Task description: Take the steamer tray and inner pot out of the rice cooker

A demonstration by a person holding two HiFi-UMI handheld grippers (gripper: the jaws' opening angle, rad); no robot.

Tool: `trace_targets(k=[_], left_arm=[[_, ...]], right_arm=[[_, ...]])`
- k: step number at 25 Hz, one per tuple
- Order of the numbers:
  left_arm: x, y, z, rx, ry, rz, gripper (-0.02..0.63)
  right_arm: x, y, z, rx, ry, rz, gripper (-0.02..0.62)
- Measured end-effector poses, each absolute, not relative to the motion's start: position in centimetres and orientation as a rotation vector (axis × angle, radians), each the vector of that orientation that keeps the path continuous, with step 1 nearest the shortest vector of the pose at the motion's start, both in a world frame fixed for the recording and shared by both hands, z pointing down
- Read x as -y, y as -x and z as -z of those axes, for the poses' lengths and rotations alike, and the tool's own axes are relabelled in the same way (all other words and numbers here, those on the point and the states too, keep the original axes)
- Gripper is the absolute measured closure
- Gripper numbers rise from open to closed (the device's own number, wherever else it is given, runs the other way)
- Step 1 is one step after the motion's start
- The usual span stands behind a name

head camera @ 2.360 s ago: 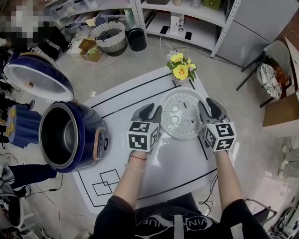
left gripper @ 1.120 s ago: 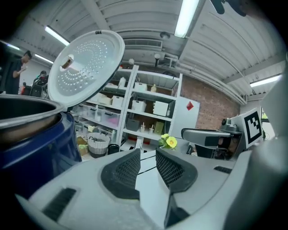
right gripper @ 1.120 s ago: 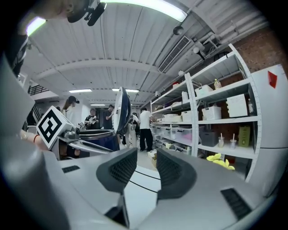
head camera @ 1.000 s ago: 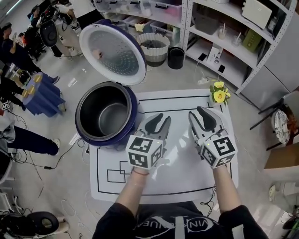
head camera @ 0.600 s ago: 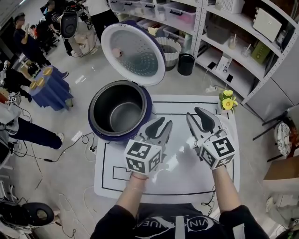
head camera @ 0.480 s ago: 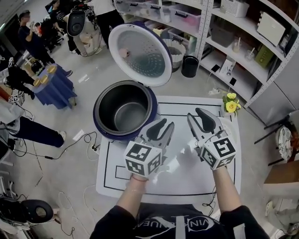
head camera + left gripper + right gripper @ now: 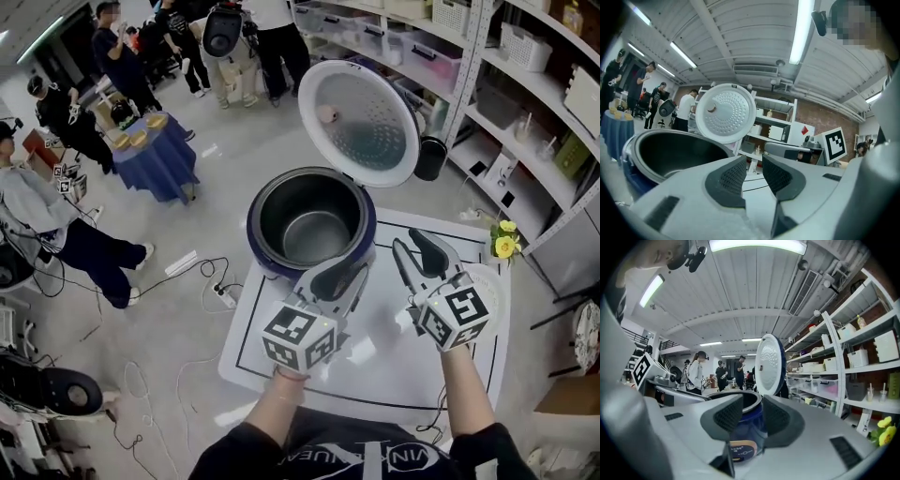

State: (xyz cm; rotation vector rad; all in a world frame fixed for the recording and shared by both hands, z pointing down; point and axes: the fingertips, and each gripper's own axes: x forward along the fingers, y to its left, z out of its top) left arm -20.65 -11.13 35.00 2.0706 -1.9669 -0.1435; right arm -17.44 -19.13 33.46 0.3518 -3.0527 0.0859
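While left tool (image 7: 339, 276) and right tool (image 7: 422, 253) gape empty — the round metal inner pot (image 7: 309, 225) gleams.

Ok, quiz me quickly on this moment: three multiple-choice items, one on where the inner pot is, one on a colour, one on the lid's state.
1. The inner pot sits:
A. inside the rice cooker
B. beside it
C. behind it

2. The rice cooker's outer body is:
A. red
B. dark blue
C. white

3. The lid is:
A. shut
B. raised open
C. taken off

Answers:
1 A: the head view shows the pot's metal wall down inside the body.
2 B: dark blue shows all around the rim.
3 B: it stands hinged up behind the opening, with its inner face showing.
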Motion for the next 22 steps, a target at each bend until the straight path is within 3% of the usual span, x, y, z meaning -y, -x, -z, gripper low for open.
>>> trace_targets(k=[22], left_arm=[[0.1, 36.1, -35.0, 2.394, -1.629, 0.126, 0.509]], right_arm=[[16.1, 27.6, -34.2, 2.990, -0.176, -0.188, 0.480]])
